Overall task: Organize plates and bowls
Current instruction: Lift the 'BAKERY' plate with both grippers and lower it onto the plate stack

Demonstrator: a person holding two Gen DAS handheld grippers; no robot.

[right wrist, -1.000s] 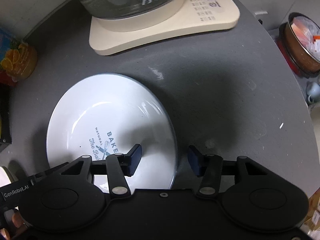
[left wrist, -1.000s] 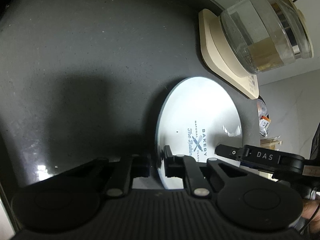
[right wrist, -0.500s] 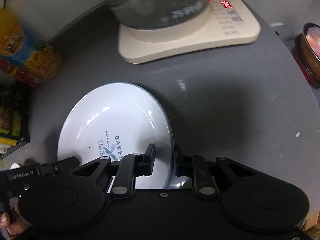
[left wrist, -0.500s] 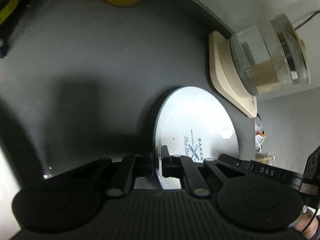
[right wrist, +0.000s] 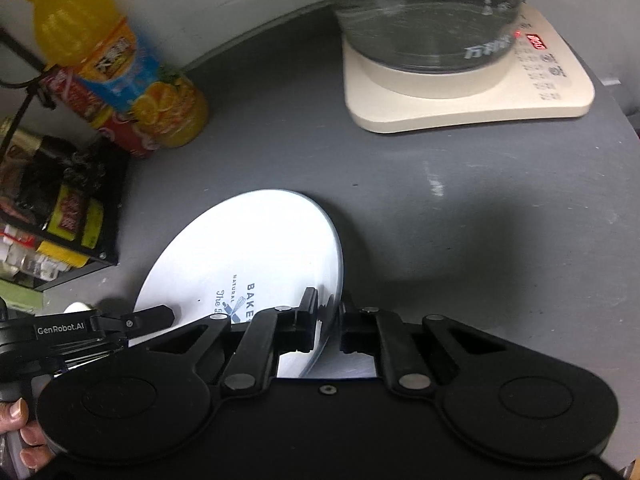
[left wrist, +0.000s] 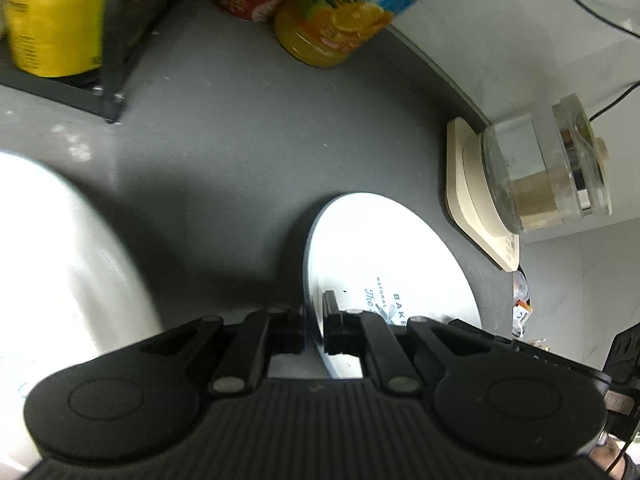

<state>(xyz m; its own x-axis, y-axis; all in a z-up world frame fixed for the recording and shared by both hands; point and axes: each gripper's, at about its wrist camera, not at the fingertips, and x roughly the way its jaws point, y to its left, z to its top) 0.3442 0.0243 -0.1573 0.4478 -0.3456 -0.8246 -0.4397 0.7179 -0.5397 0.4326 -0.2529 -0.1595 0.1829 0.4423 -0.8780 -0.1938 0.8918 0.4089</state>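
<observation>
My left tool (left wrist: 314,322) and right tool (right wrist: 328,316) each pinch opposite rims of the plate (right wrist: 256,248), tilted above the surface (right wrist: 460,208).

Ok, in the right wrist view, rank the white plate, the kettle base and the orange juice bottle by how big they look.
1. White plate, though nearness to the camera inflates it
2. Kettle base, close behind, so that ranking is unsure
3. Orange juice bottle

Glossy white plate (right wrist: 256,248) (printed logo), matt grey counter (right wrist: 460,208), clear glass kettle (right wrist: 428,12), matt black plastic fingers (right wrist: 310,304)
</observation>
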